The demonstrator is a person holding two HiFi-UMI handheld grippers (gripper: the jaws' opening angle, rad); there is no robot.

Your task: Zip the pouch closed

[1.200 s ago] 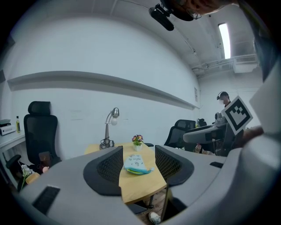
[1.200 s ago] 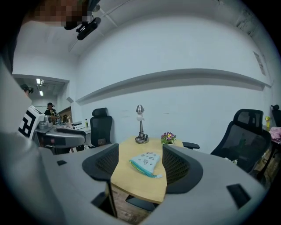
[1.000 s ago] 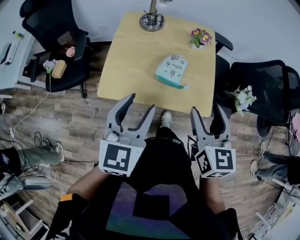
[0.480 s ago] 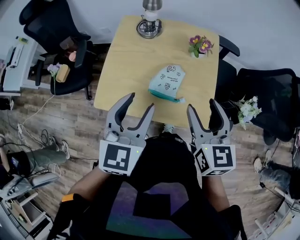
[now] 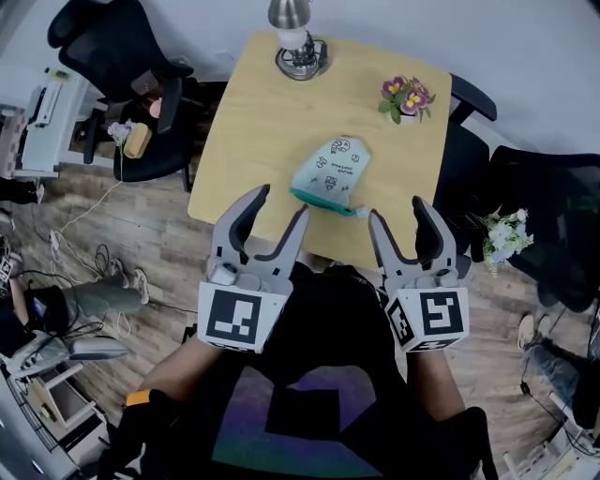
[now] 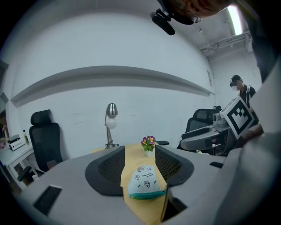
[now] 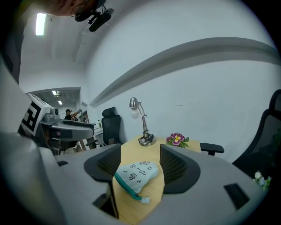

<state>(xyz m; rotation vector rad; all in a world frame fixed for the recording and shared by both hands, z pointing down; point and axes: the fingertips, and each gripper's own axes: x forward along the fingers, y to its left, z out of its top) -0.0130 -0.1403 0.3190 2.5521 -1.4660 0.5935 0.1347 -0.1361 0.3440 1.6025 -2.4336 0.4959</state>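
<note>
Bare tabletop (image 5: 262, 141) around pouch (image 5: 333, 169); lamp (image 5: 298, 52), flowers (image 5: 405, 96) beyond

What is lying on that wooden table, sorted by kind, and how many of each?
Pouch: 1
Desk lamp: 1
Pot of flowers: 1
Total on the table: 3

In the head view the lamp (image 5: 290, 19) is cut off by the top edge. The print on the pouch (image 5: 333, 169) is too small to read, and whether its zip is open cannot be told. Small things on the chair (image 5: 103, 42) are too small to name.
</note>
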